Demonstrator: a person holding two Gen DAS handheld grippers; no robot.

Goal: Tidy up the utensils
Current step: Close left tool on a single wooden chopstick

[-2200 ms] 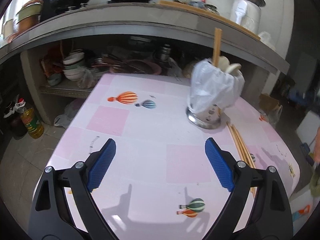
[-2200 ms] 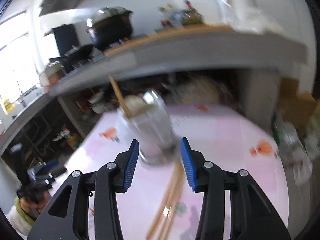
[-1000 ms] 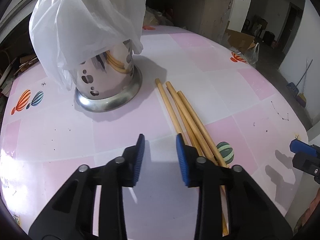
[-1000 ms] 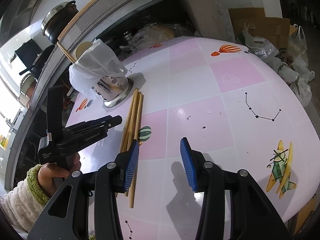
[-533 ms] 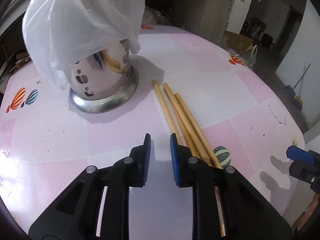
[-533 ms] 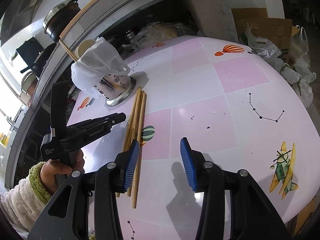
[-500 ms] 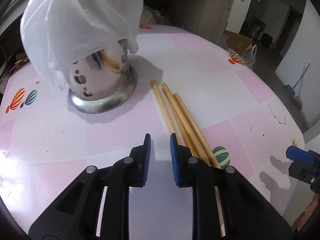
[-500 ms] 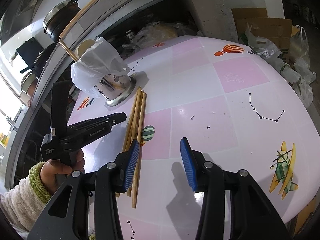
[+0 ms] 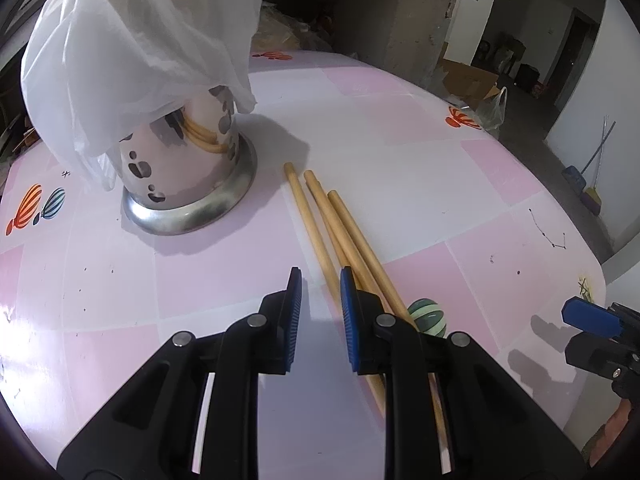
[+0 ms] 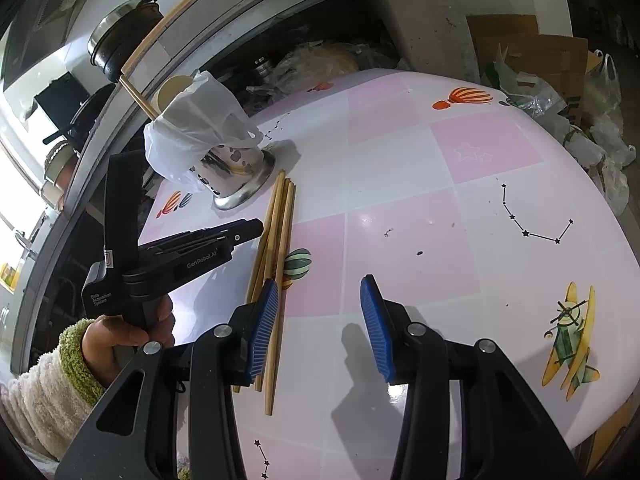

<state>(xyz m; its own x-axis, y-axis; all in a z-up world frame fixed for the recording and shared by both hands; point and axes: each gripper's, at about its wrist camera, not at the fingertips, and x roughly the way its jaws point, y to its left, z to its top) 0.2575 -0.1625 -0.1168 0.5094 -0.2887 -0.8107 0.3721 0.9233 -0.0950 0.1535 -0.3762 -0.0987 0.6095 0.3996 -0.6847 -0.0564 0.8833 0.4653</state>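
**Several chopsticks loose beside the holder, both grippers empty**

Several long wooden chopsticks (image 9: 340, 232) lie loose in a bundle on the pink-and-white checked tablecloth (image 9: 400, 152). In the left wrist view they run from the middle of the frame down toward the lower right, side by side and partly overlapping, their upper ends fanned slightly apart. In the right wrist view the same bundle (image 10: 280, 224) runs from the centre down toward the bottom, just left of a green balloon print.

Just beside the upper ends of the bundle stands a perforated steel utensil holder (image 9: 188, 184) on a flared base, at the upper left in both views. A thin white plastic bag (image 9: 132, 60) is draped over its top and hangs partway down the wall. Through the holes some wooden sticks show inside, and in the right wrist view one stick and a pale rounded utensil end poke out above the bag (image 10: 200, 136).

At the bottom centre of its own view sits the left gripper (image 9: 320, 312), its blue pads drawn in to a narrow gap with nothing pinched; the leftmost chopstick passes just by the right pad, and contact cannot be told. A hand (image 10: 128, 332) in a fuzzy cream sleeve with a green cuff holds it at the left of the right wrist view.

At the bottom of its own frame the right gripper (image 10: 320, 320) has its pads standing moderately apart over bare tablecloth, empty, the bundle running under its left finger.

Behind the table a cluttered shelf sits below a counter bearing a dark lidded pot (image 10: 120, 40).
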